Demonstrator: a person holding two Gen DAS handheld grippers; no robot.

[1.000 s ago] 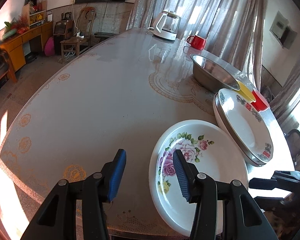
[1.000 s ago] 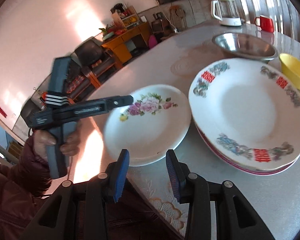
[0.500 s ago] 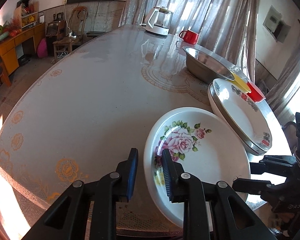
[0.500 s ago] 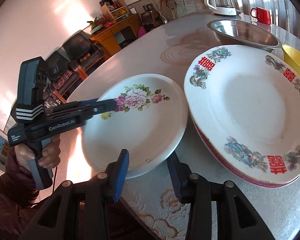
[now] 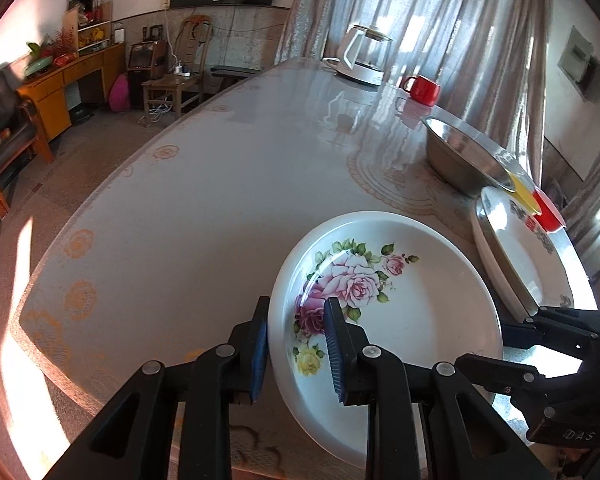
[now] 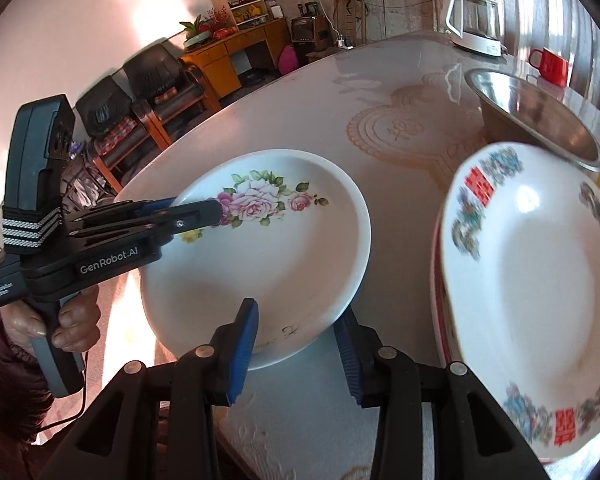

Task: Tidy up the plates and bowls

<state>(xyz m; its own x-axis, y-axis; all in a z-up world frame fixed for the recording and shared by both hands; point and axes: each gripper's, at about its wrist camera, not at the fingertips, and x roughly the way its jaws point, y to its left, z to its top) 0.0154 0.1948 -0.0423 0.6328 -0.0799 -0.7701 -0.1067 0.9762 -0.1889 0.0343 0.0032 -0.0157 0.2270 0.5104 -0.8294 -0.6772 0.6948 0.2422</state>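
A white plate with pink roses sits near the table's front edge. My left gripper is shut on its left rim, one finger under and one on top; it also shows in the right wrist view. My right gripper is open, its fingers either side of the plate's near rim. A stack of larger plates with red characters lies to the right. A steel bowl stands behind the stack.
A yellow bowl and a red bowl sit beyond the stack. A red mug and a white kettle stand at the table's far end. The table edge runs close below the grippers.
My left gripper has closed on the rose plate's rim. My right gripper has moved forward to the plate's near edge, and the plate looks slightly lifted and tilted.
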